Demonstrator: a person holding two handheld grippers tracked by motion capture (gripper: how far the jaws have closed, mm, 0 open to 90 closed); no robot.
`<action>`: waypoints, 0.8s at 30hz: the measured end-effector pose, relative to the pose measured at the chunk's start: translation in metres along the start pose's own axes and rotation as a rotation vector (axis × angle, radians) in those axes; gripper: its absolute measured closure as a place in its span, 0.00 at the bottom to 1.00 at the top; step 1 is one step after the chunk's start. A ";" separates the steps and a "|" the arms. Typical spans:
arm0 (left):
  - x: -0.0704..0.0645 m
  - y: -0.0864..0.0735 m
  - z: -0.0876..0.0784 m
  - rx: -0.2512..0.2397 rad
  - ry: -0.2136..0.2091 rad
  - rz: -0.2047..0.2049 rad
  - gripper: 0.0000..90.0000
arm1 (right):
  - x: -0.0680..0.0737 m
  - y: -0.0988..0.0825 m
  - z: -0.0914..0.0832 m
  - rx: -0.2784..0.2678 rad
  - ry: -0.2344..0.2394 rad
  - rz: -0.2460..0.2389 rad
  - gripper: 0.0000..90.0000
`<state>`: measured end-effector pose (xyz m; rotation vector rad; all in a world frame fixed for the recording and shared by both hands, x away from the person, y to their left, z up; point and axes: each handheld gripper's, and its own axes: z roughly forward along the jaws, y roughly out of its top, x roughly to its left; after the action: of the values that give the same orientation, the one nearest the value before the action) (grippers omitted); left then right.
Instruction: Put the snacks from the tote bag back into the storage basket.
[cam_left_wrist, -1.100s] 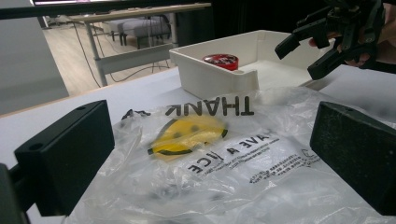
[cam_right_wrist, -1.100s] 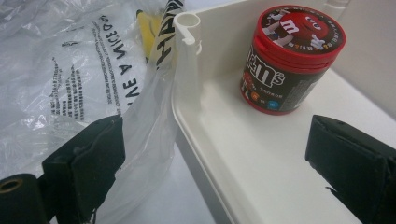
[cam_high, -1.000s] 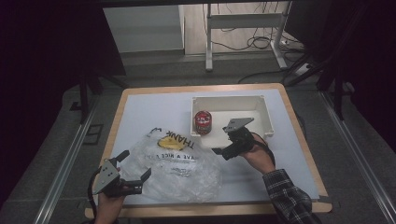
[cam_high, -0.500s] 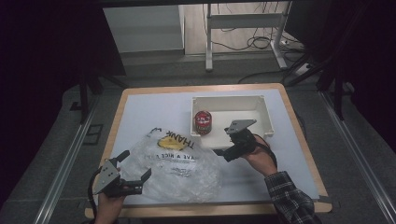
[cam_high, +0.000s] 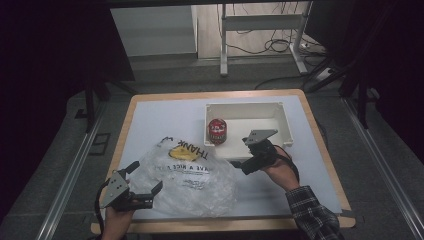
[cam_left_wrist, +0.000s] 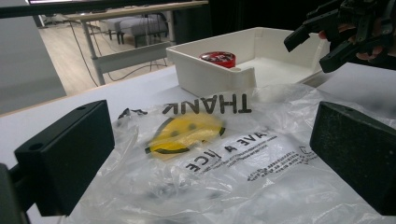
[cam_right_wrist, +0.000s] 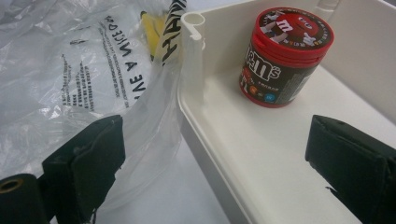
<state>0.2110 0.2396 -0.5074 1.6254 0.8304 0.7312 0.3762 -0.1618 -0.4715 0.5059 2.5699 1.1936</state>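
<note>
Standing upright, lid up, in the white tray's (cam_high: 280, 116) nine-o'clock corner, the red candy can (cam_high: 217, 131) faces the right gripper (cam_high: 239, 162), jaws apart and empty; the left gripper (cam_high: 146, 179) gapes over the plastic bag (cam_high: 190, 180).

Count on table (cam_high: 150, 115): one clear plastic bag (cam_high: 187, 177), one white tray (cam_high: 280, 117), one red candy tub (cam_high: 217, 131) standing inside the tray. Handheld grippers: two, left gripper (cam_high: 145, 187) and right gripper (cam_high: 239, 162).

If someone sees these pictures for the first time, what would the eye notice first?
Probably the small round red candy tub, standing upright in the near-left corner of the white rectangular plastic tray. Next, the crumpled clear plastic bag with a yellow smiley face, lying flat on the table just left of the tray, its edge touching the tray's wall.
</note>
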 end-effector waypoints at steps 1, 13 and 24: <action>0.000 0.000 0.000 0.000 0.000 0.000 0.00 | 0.000 0.000 -0.001 0.000 0.000 0.000 0.06; 0.000 0.000 0.000 -0.001 0.001 0.000 0.00 | 0.001 -0.002 -0.009 -0.014 -0.009 0.005 0.06; 0.000 0.000 0.000 -0.001 0.001 -0.001 0.00 | 0.002 -0.006 -0.015 -0.028 -0.010 0.013 0.06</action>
<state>0.2109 0.2399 -0.5073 1.6235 0.8311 0.7322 0.3679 -0.1743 -0.4669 0.5219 2.5411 1.2266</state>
